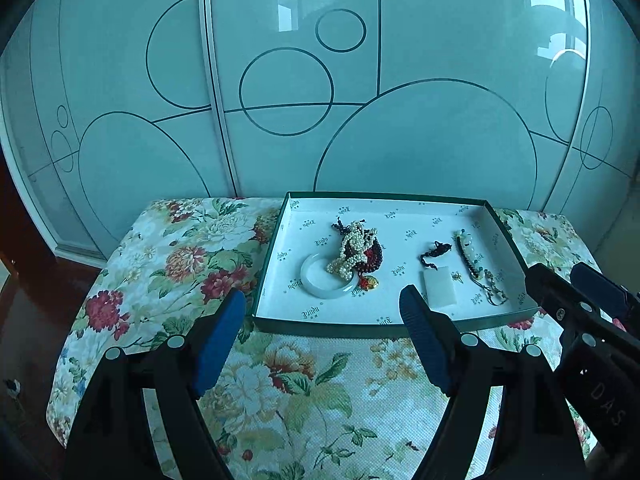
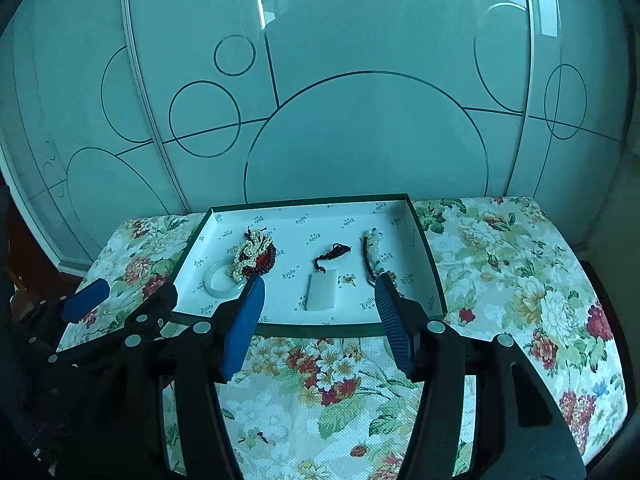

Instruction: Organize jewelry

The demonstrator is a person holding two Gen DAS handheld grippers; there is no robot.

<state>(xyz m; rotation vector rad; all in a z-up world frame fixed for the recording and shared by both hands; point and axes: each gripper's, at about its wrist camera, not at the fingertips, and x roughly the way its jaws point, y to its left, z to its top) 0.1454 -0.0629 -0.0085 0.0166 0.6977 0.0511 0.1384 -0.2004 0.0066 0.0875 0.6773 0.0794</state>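
Note:
A green-rimmed shallow box (image 1: 516, 248) (image 2: 434, 280) with white lining lies on the floral table. In it sit a pale jade bangle (image 1: 320, 286) (image 2: 214, 282) under a heap of pearl and dark red beads (image 1: 358, 250) (image 2: 256, 254), a white rectangular pendant (image 1: 440, 290) (image 2: 322, 294) on a dark cord, and a bead strand with a metal clasp (image 1: 476, 266) (image 2: 374, 256). My left gripper (image 1: 322, 308) hovers open before the box's near edge, nothing between its fingers. My right gripper (image 2: 320, 294) also hangs open and empty in front of the box.
A floral cloth (image 1: 304, 392) (image 2: 520, 272) covers the small table, which stands against frosted sliding doors (image 1: 296, 80) with circle patterns. Dark floor drops off left of the table. Each gripper shows at the edge of the other's view.

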